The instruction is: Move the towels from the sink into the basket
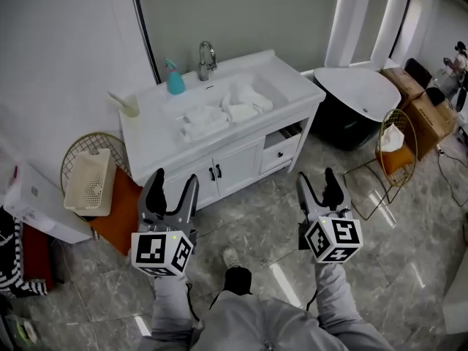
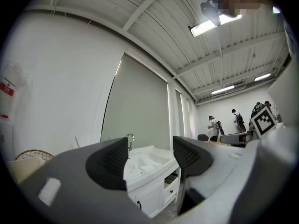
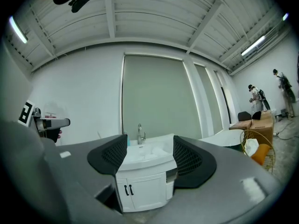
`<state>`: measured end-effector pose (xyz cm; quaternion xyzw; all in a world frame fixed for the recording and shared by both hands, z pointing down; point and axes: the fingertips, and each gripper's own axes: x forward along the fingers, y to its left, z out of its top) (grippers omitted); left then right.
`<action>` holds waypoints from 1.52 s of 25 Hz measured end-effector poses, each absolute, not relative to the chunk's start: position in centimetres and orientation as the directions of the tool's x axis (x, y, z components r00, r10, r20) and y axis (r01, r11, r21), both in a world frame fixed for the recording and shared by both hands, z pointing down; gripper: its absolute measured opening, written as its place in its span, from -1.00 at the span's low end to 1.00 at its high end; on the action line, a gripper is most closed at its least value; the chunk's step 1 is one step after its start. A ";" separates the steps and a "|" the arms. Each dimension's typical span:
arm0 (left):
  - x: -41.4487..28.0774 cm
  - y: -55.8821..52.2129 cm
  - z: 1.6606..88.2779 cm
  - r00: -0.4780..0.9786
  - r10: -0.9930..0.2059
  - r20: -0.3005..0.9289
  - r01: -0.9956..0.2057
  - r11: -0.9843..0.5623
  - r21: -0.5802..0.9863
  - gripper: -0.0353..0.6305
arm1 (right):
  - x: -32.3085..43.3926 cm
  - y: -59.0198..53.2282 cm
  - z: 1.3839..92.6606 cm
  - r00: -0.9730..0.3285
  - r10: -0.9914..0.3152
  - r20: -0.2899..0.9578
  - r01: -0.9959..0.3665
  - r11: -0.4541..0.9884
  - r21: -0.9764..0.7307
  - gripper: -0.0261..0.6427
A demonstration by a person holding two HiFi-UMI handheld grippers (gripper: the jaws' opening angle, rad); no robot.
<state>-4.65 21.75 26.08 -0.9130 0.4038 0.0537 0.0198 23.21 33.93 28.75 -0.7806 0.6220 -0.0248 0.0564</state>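
Observation:
Several white towels [image 1: 223, 112] lie crumpled in the basin of a white vanity sink [image 1: 153, 141] against the far wall. A beige plastic basket [image 1: 89, 182] rests on a gold wire stand to the left of the vanity. My left gripper [image 1: 173, 183] and my right gripper [image 1: 316, 179] are both held out over the floor in front of the vanity, well short of it, open with nothing between the jaws. The towels [image 2: 150, 160] show between the left gripper's [image 2: 149, 155] jaws. The vanity [image 3: 145, 183] shows between the right gripper's [image 3: 149, 155] jaws.
A faucet [image 1: 207, 61], a teal spray bottle [image 1: 174, 77] and a cup [image 1: 130, 107] stand on the counter. One vanity drawer [image 1: 281, 148] is pulled out. A black-and-white tub [image 1: 358, 93], a gold wire basket [image 1: 395, 148] and cardboard boxes [image 1: 424, 108] stand at the right.

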 end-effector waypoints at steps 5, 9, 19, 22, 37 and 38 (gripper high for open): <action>-1.2 12.5 26.6 0.697 -0.707 -0.122 -0.711 -0.703 0.018 0.10 | 25.7 25.4 29.1 0.247 -0.969 -0.007 -0.965 -0.245 -0.089 -0.03; 1.4 6.2 26.6 0.719 -0.686 -0.111 -0.690 -0.724 0.001 0.10 | 27.2 19.0 29.0 0.259 -0.966 0.000 -0.962 -0.257 -0.093 -0.03; 6.5 -4.5 28.5 0.740 -0.669 -0.067 -0.670 -0.742 0.004 0.10 | 31.0 8.1 31.5 0.246 -0.968 0.053 -0.963 -0.251 -0.099 -0.03; 8.9 -7.5 30.0 0.751 -0.660 -0.027 -0.661 -0.750 -0.026 0.10 | 32.7 4.1 33.1 0.211 -0.974 0.088 -0.972 -0.219 -0.091 -0.03; 29.2 -21.2 43.6 0.773 -0.332 0.541 -0.199 -0.936 -0.290 0.38 | 39.0 -15.8 48.1 -0.192 -0.787 0.586 -0.953 0.293 0.081 0.30; 30.1 -21.5 45.2 0.745 -0.297 0.597 -0.135 -0.944 -0.301 0.41 | 39.0 -16.2 49.4 -0.211 -0.752 0.625 -0.936 0.340 0.093 0.30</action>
